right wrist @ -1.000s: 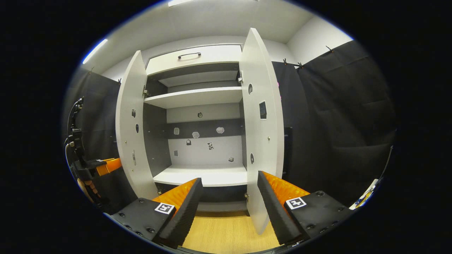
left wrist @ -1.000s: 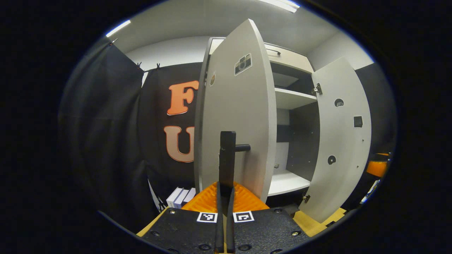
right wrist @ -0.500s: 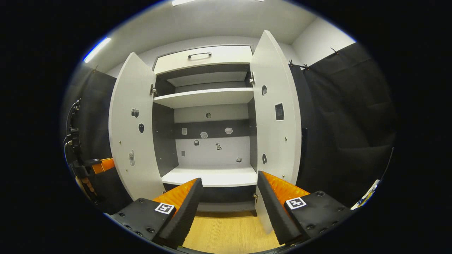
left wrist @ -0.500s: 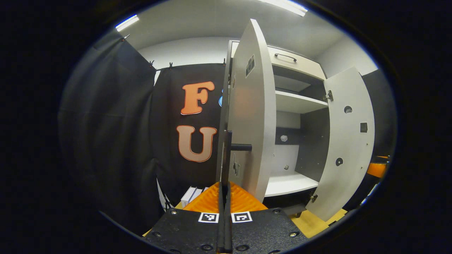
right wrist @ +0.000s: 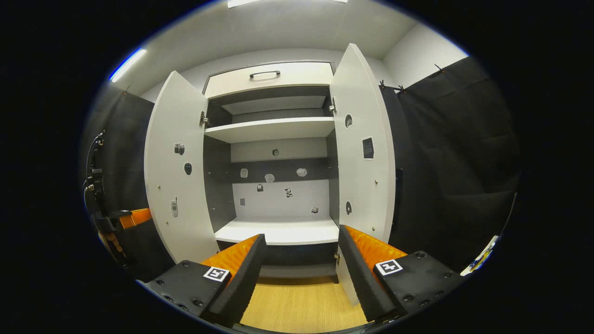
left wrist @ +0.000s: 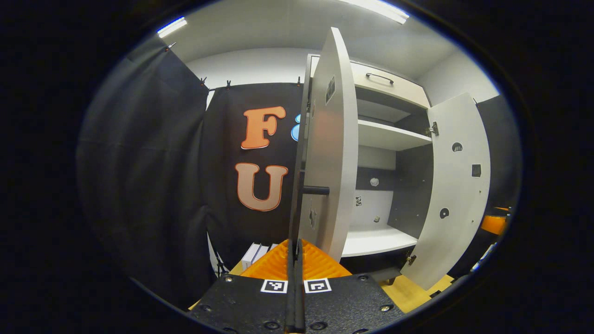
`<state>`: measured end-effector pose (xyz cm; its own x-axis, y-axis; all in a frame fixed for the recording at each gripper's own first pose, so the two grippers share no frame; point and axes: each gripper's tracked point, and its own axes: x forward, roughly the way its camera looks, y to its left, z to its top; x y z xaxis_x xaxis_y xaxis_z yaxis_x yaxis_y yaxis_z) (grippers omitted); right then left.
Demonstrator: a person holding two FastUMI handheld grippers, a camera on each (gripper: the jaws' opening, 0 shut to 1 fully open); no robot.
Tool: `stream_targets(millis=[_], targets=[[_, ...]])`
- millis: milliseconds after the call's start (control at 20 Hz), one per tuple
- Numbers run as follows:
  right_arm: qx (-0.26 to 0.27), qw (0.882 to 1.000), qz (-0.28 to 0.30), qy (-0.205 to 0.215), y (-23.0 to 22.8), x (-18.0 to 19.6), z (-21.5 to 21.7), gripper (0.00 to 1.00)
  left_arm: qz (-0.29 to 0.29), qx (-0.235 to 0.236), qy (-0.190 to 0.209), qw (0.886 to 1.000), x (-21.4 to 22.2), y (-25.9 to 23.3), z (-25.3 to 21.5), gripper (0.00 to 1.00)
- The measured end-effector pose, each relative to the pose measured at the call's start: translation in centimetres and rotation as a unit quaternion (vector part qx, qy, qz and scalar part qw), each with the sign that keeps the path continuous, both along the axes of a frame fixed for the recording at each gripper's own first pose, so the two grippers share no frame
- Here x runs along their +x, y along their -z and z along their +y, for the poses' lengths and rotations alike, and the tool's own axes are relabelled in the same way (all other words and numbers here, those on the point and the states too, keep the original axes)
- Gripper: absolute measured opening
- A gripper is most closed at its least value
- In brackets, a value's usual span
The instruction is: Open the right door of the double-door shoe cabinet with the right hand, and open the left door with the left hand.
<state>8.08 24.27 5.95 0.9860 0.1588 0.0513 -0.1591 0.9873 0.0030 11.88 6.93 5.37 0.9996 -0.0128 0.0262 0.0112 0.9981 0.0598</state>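
The shoe cabinet stands with both doors swung out. In the left gripper view the left door [left wrist: 330, 153] shows almost edge-on just ahead. Its dark bar handle [left wrist: 297, 204] runs down into my left gripper [left wrist: 295, 248], which is shut on it. The right door [left wrist: 457, 185] hangs wide at the right. In the right gripper view my right gripper [right wrist: 299, 260] is open and holds nothing, facing the cabinet's inside between the left door [right wrist: 178, 171] and the right door [right wrist: 364, 153]. The left gripper [right wrist: 123, 219] shows far off at the left edge.
Inside are a white upper shelf [right wrist: 274, 127], a bottom shelf [right wrist: 278, 232] and small stickers on the back panel. A drawer with a dark handle [right wrist: 264, 73] tops the cabinet. White boxes [left wrist: 257, 253] lie on the wooden floor [right wrist: 301, 301] by the black cloth wall.
The left door has swung further out with my left gripper on its handle. The right door has opened a little wider. My right gripper stays open.
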Motion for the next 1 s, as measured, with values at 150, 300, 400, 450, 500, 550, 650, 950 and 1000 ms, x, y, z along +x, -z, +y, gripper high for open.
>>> stream_targets(millis=[150, 300, 400, 450, 500, 550, 650, 950, 1000], targets=[[0.000, 1.000, -0.002, 0.006, -0.2, -0.3, -0.8, 0.99, 0.004, 0.000, -0.017, 1.000, -0.8, -0.2, 0.9, 0.00], [-0.005, 1.000, -0.005, 0.013, -0.2, -0.4, -1.4, 0.99, 0.012, -0.019, -0.005, 1.000, -2.6, -0.1, 0.4, 0.00], [-0.008, 1.000, -0.002, 0.016, 0.0, -0.3, -1.7, 0.99, 0.014, -0.018, -0.003, 1.000, -3.6, -0.1, -0.1, 0.00], [-0.008, 1.000, -0.001, 0.018, 0.0, -0.1, -1.9, 0.99, 0.015, -0.015, -0.001, 1.000, -4.1, -0.4, -0.4, 0.00], [-0.008, 1.000, 0.000, 0.020, 0.1, -0.1, -2.1, 0.99, 0.015, -0.011, -0.002, 1.000, -4.7, -0.6, -0.7, 0.00], [-0.009, 1.000, 0.000, 0.022, 0.1, 0.0, -2.3, 0.99, 0.014, -0.006, -0.001, 1.000, -5.1, -0.7, -1.0, 0.00], [-0.010, 1.000, 0.001, 0.025, 0.2, 0.1, -2.6, 0.99, 0.014, 0.000, 0.000, 1.000, -5.7, -0.9, -1.9, 0.00], [-0.018, 0.999, 0.001, 0.035, 0.4, 0.3, -3.4, 0.99, 0.017, 0.027, 0.007, 0.999, -7.1, -1.0, -4.1, 0.11], [-0.018, 0.999, 0.001, 0.035, 0.4, 0.3, -3.4, 0.99, 0.018, 0.023, 0.013, 0.999, -7.0, -0.9, -4.4, 0.10]])
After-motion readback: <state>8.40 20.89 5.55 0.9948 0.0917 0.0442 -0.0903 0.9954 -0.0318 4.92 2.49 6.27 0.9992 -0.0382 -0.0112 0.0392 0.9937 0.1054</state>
